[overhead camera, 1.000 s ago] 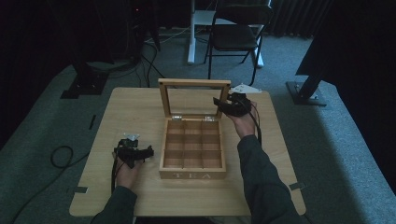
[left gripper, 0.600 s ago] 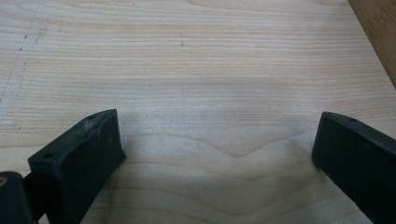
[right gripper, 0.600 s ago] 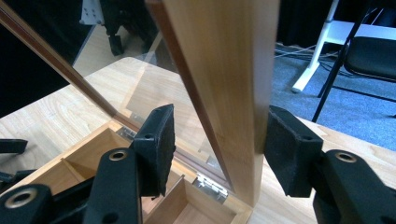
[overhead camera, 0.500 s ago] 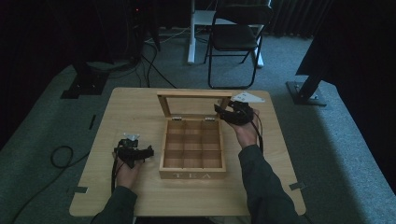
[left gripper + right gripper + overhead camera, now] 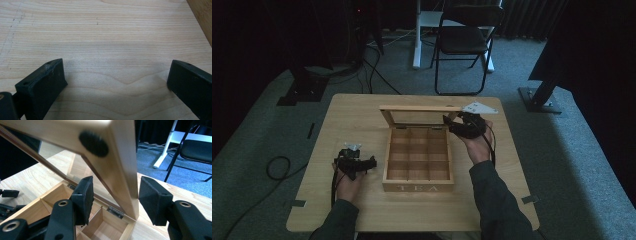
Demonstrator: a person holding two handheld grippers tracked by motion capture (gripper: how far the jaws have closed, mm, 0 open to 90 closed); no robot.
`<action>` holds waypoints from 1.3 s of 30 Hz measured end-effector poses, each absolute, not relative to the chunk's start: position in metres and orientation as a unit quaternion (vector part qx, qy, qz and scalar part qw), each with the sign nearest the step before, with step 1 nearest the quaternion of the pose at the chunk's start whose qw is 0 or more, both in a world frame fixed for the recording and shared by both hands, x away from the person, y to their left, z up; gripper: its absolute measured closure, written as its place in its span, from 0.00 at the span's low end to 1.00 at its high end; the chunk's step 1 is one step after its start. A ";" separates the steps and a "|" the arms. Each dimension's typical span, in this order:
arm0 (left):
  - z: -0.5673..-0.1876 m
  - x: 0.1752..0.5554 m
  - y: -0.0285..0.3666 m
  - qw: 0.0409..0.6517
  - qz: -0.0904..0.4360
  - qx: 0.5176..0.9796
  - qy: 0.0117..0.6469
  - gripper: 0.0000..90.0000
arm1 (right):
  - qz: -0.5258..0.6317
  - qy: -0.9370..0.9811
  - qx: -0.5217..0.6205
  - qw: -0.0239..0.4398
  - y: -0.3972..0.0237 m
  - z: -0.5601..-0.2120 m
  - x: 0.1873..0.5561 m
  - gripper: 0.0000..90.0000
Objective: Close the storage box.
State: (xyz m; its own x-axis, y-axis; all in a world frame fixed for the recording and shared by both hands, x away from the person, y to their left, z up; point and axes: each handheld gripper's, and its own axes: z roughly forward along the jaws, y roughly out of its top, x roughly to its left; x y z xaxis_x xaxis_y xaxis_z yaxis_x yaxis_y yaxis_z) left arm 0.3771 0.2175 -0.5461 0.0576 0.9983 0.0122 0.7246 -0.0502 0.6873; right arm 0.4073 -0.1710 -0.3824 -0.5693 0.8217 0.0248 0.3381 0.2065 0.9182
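Wooden tea box (image 5: 418,159), nine empty compartments, glass-paned lid (image 5: 421,115) raised, sits mid-table (image 5: 352,115); front reads "TEA". Right claw (image 5: 115,195) straddles the lid's side frame, pads not visibly pressing, jaws nearly together. Left claw (image 5: 116,82) spread apart over bare table near left edge.

The left gripper (image 5: 368,163) lay low beside the left hand (image 5: 346,182), its jaws spread wide and empty. The right forearm reached forward, and the right gripper (image 5: 115,195) had its jaws clamped across the box lid's (image 5: 120,167) edge.
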 end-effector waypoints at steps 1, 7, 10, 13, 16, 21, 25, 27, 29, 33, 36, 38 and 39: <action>-0.546 0.377 0.218 0.265 0.258 0.677 0.636 0.02 | 0.490 0.738 0.394 0.247 -0.171 -0.382 0.406 0.50; -0.546 0.377 0.218 0.263 0.258 0.678 0.636 0.02 | 0.478 0.743 0.389 0.260 -0.169 -0.380 0.398 0.51; -0.546 0.377 0.217 0.264 0.258 0.677 0.636 0.02 | 0.478 0.744 0.389 0.258 -0.168 -0.379 0.394 0.51; -0.546 0.377 0.217 0.264 0.258 0.677 0.637 0.02 | 0.476 0.745 0.390 0.257 -0.168 -0.379 0.392 0.51; -0.546 0.377 0.217 0.265 0.258 0.675 0.638 0.02 | 0.476 0.745 0.392 0.254 -0.168 -0.380 0.390 0.50; -0.546 0.377 0.217 0.266 0.259 0.676 0.637 0.02 | 0.475 0.745 0.394 0.253 -0.168 -0.381 0.387 0.50; -0.546 0.377 0.217 0.265 0.258 0.676 0.637 0.02 | 0.475 0.745 0.396 0.250 -0.169 -0.382 0.383 0.50; -0.546 0.377 0.217 0.265 0.259 0.676 0.637 0.02 | 0.475 0.746 0.396 0.249 -0.169 -0.382 0.382 0.50; -0.546 0.377 0.217 0.265 0.259 0.676 0.637 0.02 | 0.475 0.746 0.395 0.247 -0.169 -0.383 0.381 0.50; -0.546 0.377 0.217 0.265 0.259 0.676 0.637 0.02 | 0.474 0.749 0.392 0.246 -0.170 -0.384 0.378 0.50; -0.546 0.377 0.217 0.265 0.258 0.676 0.637 0.02 | 0.473 0.750 0.392 0.245 -0.170 -0.385 0.376 0.50; -0.546 0.377 0.217 0.265 0.258 0.676 0.637 0.02 | 0.473 0.749 0.394 0.244 -0.170 -0.385 0.374 0.50; -0.546 0.377 0.217 0.265 0.258 0.676 0.637 0.02 | 0.473 0.749 0.393 0.245 -0.170 -0.385 0.374 0.50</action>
